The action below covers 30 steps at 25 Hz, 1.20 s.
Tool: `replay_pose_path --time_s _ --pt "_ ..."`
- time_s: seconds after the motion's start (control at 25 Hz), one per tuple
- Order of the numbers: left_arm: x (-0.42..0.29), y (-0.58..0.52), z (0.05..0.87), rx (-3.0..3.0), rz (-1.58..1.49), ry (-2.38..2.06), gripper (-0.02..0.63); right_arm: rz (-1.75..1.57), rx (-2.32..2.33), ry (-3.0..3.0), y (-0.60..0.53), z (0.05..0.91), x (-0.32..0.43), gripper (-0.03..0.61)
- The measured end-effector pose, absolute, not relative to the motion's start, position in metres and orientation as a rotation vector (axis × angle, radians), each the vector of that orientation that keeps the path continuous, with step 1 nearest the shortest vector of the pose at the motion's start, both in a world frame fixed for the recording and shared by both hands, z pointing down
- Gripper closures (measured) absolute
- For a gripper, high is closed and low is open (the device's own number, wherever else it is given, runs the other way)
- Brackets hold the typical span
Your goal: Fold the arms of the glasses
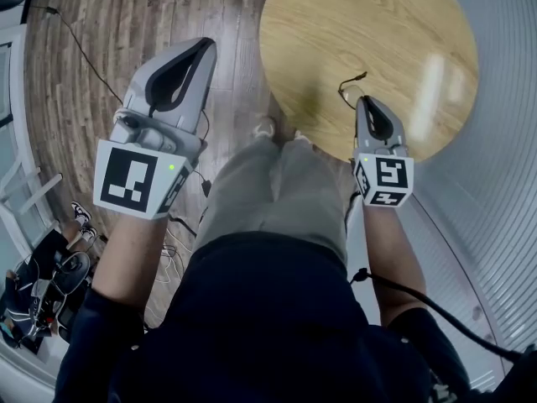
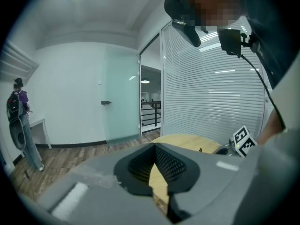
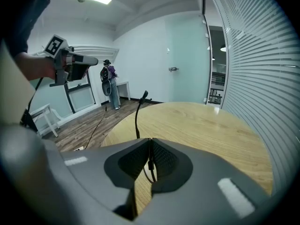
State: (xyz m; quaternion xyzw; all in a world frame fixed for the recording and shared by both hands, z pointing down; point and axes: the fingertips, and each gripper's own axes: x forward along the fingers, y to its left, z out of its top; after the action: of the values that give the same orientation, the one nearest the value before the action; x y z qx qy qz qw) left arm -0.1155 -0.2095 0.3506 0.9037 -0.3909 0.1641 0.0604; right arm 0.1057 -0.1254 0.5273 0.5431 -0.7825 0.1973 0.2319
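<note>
Thin wire glasses (image 1: 351, 89), likely light, springy and easily bent, sit pinched in the clenched right gripper (image 1: 367, 106) above the table's (image 1: 403, 40) near edge; the left gripper (image 1: 200, 50), closed and empty, could best take an arm near its hinge.

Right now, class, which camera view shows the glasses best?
The right gripper view: the glasses sit pinched in the right gripper, one arm sticking up. The head view shows thin wire; the left gripper view only a speck.
</note>
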Motion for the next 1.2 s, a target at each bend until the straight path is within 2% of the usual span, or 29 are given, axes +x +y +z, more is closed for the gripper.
replay_pose_path --time_s 0.92,1.2 --pt "-0.114 -0.210 0.359 2.675 0.524 -1.224 0.611 0.539 1.409 -2.136 -0.138 0.557 0.103 0.551" --pt "-0.136 -0.219 0.355 2.653 0.534 -1.240 0.611 0.537 1.380 -2.112 -0.148 0.555 0.091 0.551"
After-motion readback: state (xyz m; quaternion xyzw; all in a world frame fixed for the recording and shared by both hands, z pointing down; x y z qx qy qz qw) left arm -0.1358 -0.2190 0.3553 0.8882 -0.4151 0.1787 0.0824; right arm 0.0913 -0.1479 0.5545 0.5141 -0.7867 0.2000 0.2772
